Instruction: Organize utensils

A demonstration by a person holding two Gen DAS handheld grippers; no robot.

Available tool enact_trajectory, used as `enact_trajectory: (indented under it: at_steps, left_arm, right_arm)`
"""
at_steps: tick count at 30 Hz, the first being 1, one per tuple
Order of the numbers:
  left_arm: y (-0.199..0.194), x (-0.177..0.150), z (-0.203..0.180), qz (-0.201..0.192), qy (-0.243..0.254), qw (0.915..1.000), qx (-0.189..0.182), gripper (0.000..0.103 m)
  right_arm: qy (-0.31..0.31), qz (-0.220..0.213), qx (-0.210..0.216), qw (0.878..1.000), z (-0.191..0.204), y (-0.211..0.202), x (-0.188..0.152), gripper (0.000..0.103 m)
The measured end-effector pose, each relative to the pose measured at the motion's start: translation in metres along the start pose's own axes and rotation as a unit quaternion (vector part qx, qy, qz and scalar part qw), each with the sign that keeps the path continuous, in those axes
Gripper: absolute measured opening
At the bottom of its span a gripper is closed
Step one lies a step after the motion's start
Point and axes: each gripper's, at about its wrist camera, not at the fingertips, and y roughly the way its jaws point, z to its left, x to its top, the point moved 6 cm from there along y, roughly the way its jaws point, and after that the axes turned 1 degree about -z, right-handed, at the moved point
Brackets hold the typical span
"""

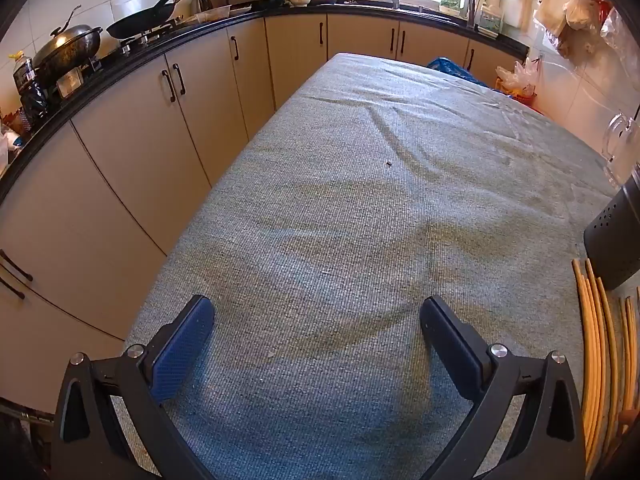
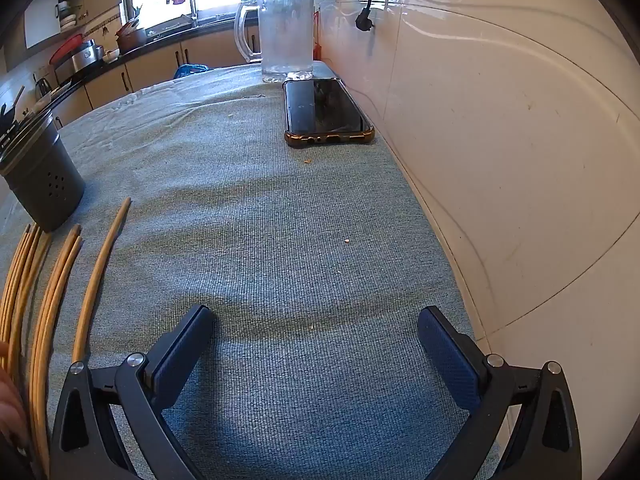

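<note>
**Both hands empty, chopsticks waiting between them**

I hold my left hand-held gripper (image 1: 316,340) and my right hand-held gripper (image 2: 314,344) tilted down over the cloth-covered counter (image 1: 360,200), each with its jaws spread wide and nothing between them. The wooden chopsticks (image 2: 60,288) lie loose on the cloth between my two hands, at the right edge of the left view and the left edge of the right view. Just beyond their tips stands the dark perforated utensil holder (image 2: 44,184), which already has some utensils in it.

I judge the main risks to be these: the chopsticks are thin and round, so a pinch could roll one away or catch several at once; a careless push could tip the holder. On my right, a phone (image 2: 324,112) in an amber case and a glass pitcher (image 2: 286,32) sit near the tiled wall, well apart from the chopsticks, yet a wide swing could strike them.

I can read no brand, label or writing anywhere.
</note>
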Motion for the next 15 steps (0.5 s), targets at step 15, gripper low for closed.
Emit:
enact_trajectory:
  at_steps: [15]
  left_arm:
    - [0.0005,0.0014,0.0048,0.002,-0.004,1.0000,0.004,0.103]
  right_arm:
    - [0.001,-0.002,0.001,1.000,-0.0001,0.0000,0.0002,0.103]
